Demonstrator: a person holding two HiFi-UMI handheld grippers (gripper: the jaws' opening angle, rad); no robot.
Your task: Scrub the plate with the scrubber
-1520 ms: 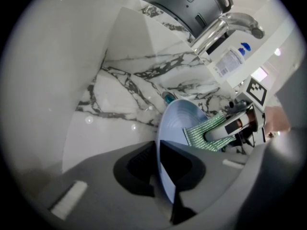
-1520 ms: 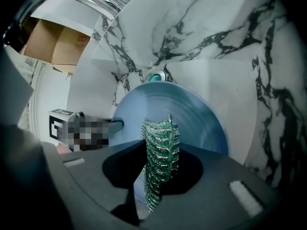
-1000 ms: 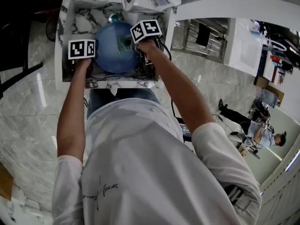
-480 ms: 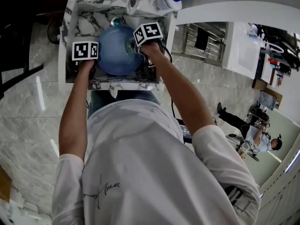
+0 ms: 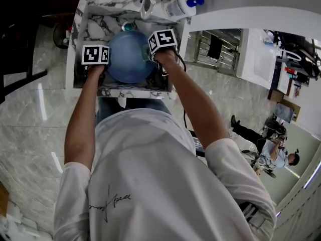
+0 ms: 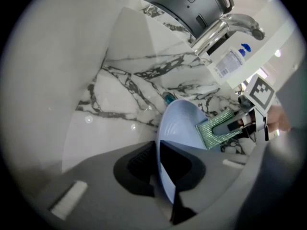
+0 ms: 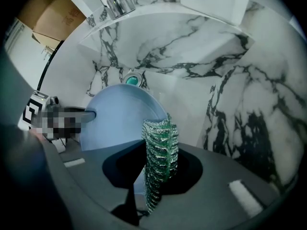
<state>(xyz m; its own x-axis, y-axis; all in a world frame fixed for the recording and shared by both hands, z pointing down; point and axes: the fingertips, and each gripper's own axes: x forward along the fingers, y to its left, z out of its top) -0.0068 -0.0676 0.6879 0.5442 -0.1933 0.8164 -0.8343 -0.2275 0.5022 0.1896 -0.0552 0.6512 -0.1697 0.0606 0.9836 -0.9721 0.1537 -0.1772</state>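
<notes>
A light blue plate [image 5: 129, 56] stands on edge inside a marble sink [image 5: 95, 19]. My left gripper [image 5: 100, 68] is shut on its near-left rim; the left gripper view shows the plate [image 6: 180, 128] rising edge-on from between the jaws. My right gripper [image 5: 154, 60] is shut on a green glittery scrubber [image 7: 160, 150], which stands upright between the jaws. That scrubber [image 6: 216, 128] lies flat against the right side of the plate's face. In the right gripper view the plate [image 7: 117, 123] sits just left of the scrubber.
A chrome tap [image 6: 225, 25] stands at the sink's back edge, with a white bottle with a blue cap [image 5: 183, 4] beside it. A teal drain plug [image 7: 132, 79] sits in the basin behind the plate. Marble walls close in on every side.
The scrubber has slid across the plate's face from near its upper middle toward the right rim. The left gripper and plate have kept their hold; the head view has shifted slightly.
</notes>
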